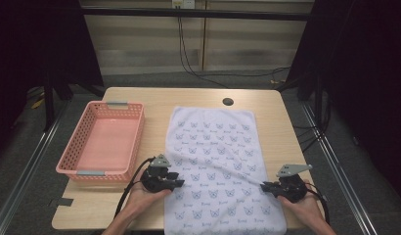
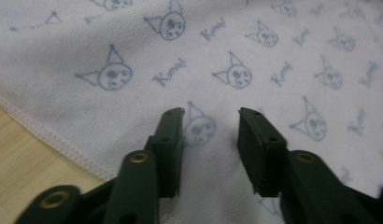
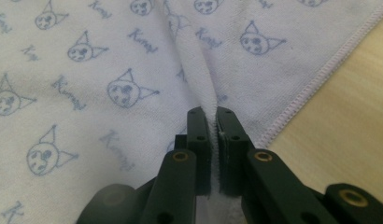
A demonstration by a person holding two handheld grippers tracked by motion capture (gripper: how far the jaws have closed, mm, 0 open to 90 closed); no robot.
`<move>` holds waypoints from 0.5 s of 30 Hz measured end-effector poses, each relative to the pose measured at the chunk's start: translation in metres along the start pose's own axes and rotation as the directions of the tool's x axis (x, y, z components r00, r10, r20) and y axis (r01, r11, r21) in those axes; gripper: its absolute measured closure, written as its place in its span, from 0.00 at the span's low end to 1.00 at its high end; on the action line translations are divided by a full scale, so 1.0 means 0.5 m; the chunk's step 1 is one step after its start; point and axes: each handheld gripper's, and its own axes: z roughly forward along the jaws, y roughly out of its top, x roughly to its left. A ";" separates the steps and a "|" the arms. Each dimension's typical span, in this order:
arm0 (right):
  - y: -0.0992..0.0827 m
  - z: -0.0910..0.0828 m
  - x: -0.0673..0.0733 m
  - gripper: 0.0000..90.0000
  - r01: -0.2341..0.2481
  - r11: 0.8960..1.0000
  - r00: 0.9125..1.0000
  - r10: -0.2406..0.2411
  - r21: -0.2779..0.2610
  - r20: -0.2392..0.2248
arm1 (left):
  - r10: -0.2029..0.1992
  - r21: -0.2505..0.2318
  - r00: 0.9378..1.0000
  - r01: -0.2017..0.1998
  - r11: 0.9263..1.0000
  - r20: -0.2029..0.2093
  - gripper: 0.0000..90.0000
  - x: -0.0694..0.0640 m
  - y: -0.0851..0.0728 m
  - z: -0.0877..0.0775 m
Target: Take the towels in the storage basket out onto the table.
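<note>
Lying flat mid-tabletop, white cat-print terry towel (image 1: 215, 166) looks soft, light, floppy; grab near hems. Right gripper (image 3: 212, 122) pinches a fold; left gripper (image 2: 210, 126) jaws apart w/ cloth between.

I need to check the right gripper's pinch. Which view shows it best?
The right gripper view: its jaws stand shut on a raised fold of the towel near the hem. The high view shows the right gripper small, at the towel's right edge. The left gripper view shows towel between open jaws.
</note>
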 end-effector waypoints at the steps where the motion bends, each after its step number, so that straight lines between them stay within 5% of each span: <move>1: -0.010 -0.010 0.006 0.95 0.002 1.000 1.000 -0.002 0.007 -0.009 | 0.012 0.007 1.000 -0.012 1.000 -0.008 0.87 -0.005 0.000 0.001; 3: -0.013 -0.012 0.009 0.95 -0.012 1.000 1.000 0.012 0.007 -0.022 | 0.014 0.015 1.000 -0.014 1.000 0.006 0.96 -0.007 -0.004 -0.001; 12: -0.028 -0.028 0.062 0.94 -0.012 0.998 0.994 0.019 0.062 -0.111 | 0.040 0.086 0.995 -0.048 0.995 0.086 0.98 -0.046 -0.049 -0.053; 15: -0.028 -0.032 0.081 0.87 0.009 0.997 0.992 0.001 0.082 -0.126 | 0.019 0.099 0.992 -0.031 0.995 0.122 0.97 -0.061 -0.068 -0.070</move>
